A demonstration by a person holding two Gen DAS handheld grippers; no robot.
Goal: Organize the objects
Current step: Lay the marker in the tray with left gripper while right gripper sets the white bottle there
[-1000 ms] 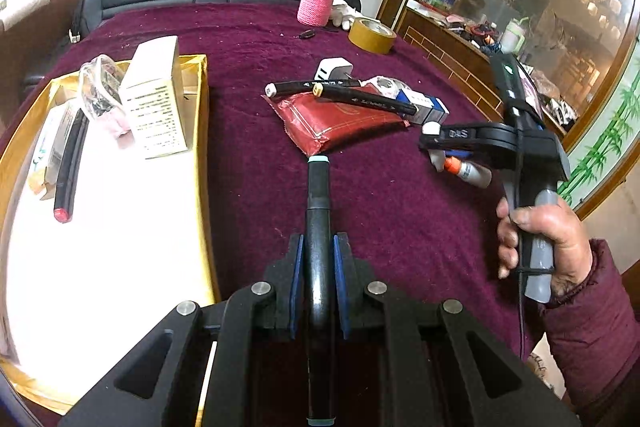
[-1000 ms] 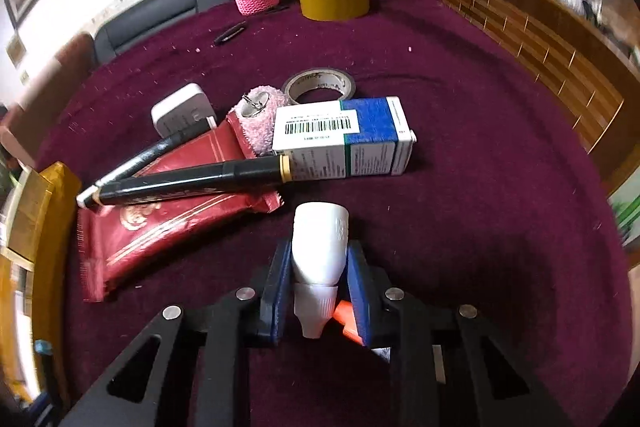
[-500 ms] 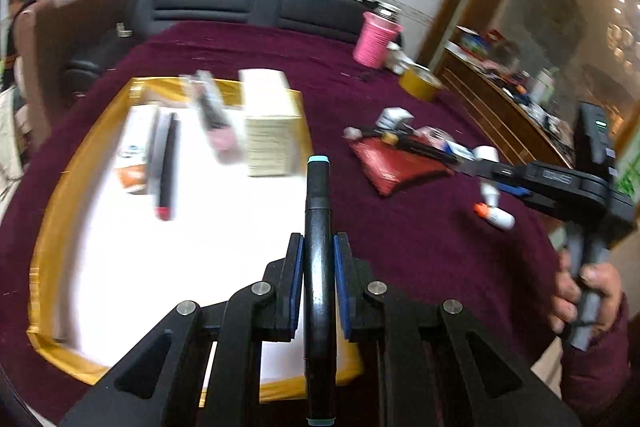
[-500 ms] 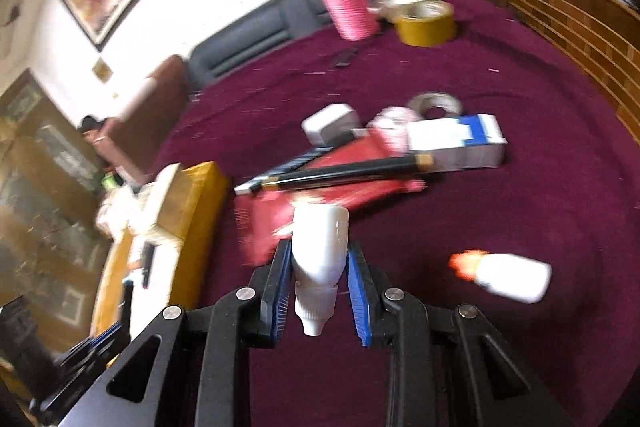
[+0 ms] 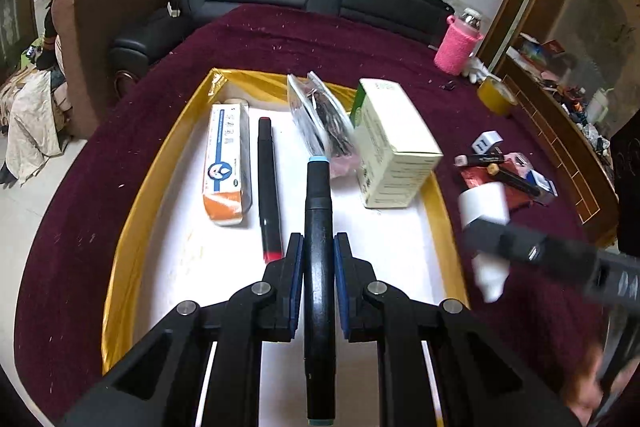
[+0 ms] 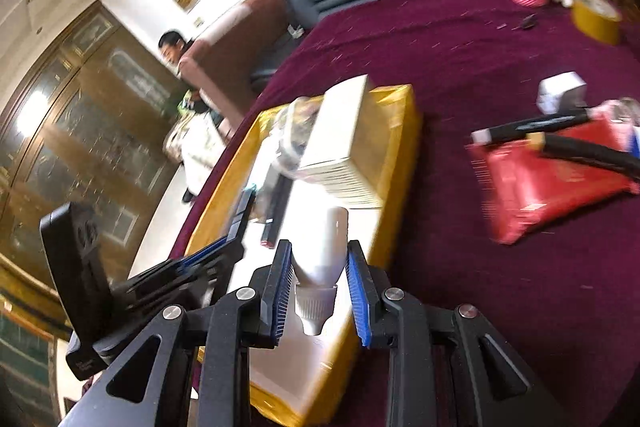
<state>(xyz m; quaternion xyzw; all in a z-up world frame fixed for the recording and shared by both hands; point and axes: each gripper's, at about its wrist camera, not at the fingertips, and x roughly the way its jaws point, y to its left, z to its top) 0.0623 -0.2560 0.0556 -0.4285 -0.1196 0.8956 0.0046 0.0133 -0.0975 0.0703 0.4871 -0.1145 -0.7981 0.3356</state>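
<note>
Left wrist view: your left gripper (image 5: 318, 259) pinches a black marker with a pale blue cap (image 5: 318, 211) between its blue pads, the marker running straight up the centre of the frame, over the white floor of a gold-rimmed tray (image 5: 132, 195). Inside the tray, left of your marker, lie a second black marker with a red end (image 5: 267, 183) and, further left, a white, blue and orange carton (image 5: 227, 163). Toward the upper right of the tray a clear packet of dark items (image 5: 320, 115) leans against a cream box (image 5: 390, 143). At the right edge, blurred, your right gripper (image 5: 486, 227) reaches in, clamped on a small white bottle (image 5: 482, 201) just beside the tray's right rim. Beyond it, on the maroon tablecloth (image 5: 280, 39), sits a cluster of a red pouch, black pens and a small white adapter (image 5: 486, 141). A pink knitted bottle sleeve (image 5: 456, 47) and a roll of yellow tape (image 5: 496, 95) stand in the upper right. Right wrist view: the same bottle (image 6: 326, 243) sits nozzle toward the camera between the blue pads, above the near right part of the tray (image 6: 396, 131). Your left gripper (image 6: 224, 247) appears at lower left, and the red pouch (image 6: 536, 179) lies at right.
</note>
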